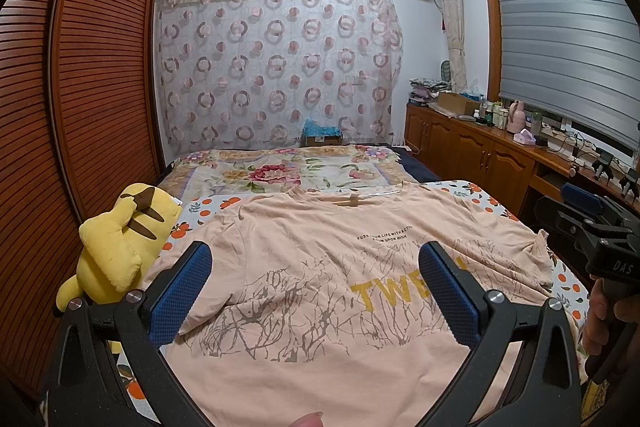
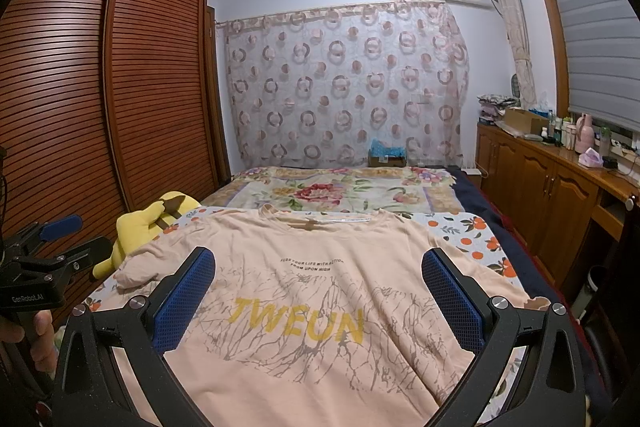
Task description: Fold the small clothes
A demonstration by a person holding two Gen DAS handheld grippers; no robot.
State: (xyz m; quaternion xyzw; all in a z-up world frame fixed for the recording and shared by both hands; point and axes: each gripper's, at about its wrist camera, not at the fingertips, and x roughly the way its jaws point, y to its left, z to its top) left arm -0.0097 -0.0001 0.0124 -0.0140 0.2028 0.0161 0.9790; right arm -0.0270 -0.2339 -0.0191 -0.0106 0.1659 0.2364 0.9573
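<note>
A peach T-shirt (image 1: pixel 312 267) (image 2: pixel 320 275) with yellow letters and a grey branch print lies spread face up on the orange-patterned sheet (image 1: pixel 208 207) (image 2: pixel 472 227), collar at the far side. My left gripper (image 1: pixel 316 259) hovers open above the shirt's lower left part, nothing between its blue pads. My right gripper (image 2: pixel 318 267) is open too, hanging over the shirt's chest. Each gripper also shows at the edge of the other's view, held by a hand (image 1: pixel 600 311) (image 2: pixel 40 331).
A yellow plush toy (image 1: pixel 120 239) (image 2: pixel 152 223) lies at the bed's left edge beside the slatted wardrobe (image 1: pixel 80 87) (image 2: pixel 80 107). A floral blanket (image 1: pixel 288 171) (image 2: pixel 340 191) covers the far bed. Wooden cabinets (image 1: pixel 472 151) (image 2: pixel 540 179) with bottles run along the right wall.
</note>
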